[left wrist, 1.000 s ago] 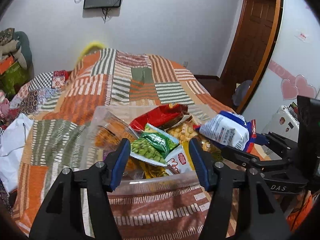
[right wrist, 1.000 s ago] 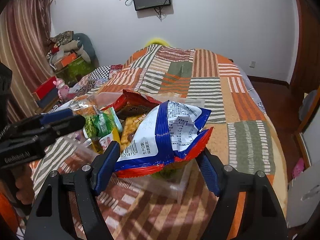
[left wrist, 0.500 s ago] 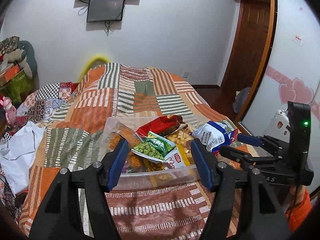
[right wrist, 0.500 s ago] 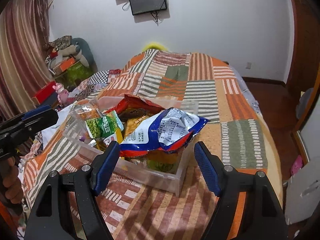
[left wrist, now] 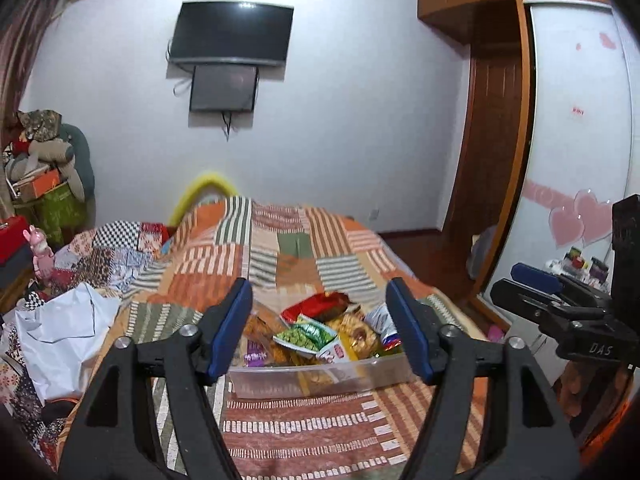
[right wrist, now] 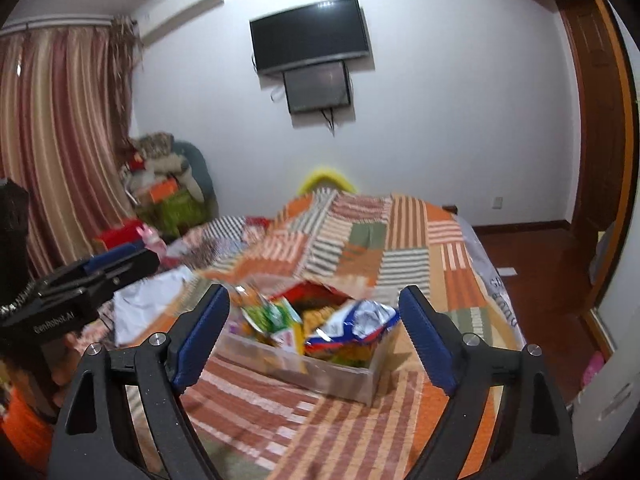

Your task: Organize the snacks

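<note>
Snack packets are sitting piled in a clear plastic bin on the patchwork bed; left claw and right claw are hanging wide, empty (likely finished).

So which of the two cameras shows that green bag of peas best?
The left wrist view: there the green pea bag lies sharp and unblocked on top of the clear bin. In the right wrist view the bag is motion-blurred, its print unreadable.
</note>
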Demonstrator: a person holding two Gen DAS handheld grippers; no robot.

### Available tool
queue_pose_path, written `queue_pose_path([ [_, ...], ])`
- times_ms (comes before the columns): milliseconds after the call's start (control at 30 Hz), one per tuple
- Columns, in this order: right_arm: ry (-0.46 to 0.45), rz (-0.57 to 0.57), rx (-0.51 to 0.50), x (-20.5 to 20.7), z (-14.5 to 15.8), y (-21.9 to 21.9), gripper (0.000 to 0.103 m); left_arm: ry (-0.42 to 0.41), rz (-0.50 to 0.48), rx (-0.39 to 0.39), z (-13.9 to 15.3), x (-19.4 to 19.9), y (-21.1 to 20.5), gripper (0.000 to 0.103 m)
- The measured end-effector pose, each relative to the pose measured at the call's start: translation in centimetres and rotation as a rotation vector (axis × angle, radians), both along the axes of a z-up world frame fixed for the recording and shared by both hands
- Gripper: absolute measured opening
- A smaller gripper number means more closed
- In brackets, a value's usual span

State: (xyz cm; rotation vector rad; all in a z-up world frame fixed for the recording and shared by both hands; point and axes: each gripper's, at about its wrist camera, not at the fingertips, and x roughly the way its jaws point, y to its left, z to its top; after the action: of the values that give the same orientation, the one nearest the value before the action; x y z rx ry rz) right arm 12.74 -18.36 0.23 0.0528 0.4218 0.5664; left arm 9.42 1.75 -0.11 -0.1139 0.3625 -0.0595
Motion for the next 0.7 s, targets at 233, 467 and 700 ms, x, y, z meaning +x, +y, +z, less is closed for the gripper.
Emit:
queue_pose_path([
  [233, -0.066, -0.017, 0.05, -2.3, 1.4, -0.3, 0.103, -0.064, 0.029, 0.026, 1.1, -2.7, -0.5, 0.1],
  [467, -0.068, -0.014, 0.042, -2.7, 1.1, 0.5, 0.103, -0.067, 0.044, 0.029, 0.9, -3.3, -0.4, 0.102],
  [700, -0.073, -0.018, 0.044, -3.0, 0.9, 0.3, 0.103, -0.068, 0.052, 0.026, 0.7, -3.4, -0.3, 0.102],
])
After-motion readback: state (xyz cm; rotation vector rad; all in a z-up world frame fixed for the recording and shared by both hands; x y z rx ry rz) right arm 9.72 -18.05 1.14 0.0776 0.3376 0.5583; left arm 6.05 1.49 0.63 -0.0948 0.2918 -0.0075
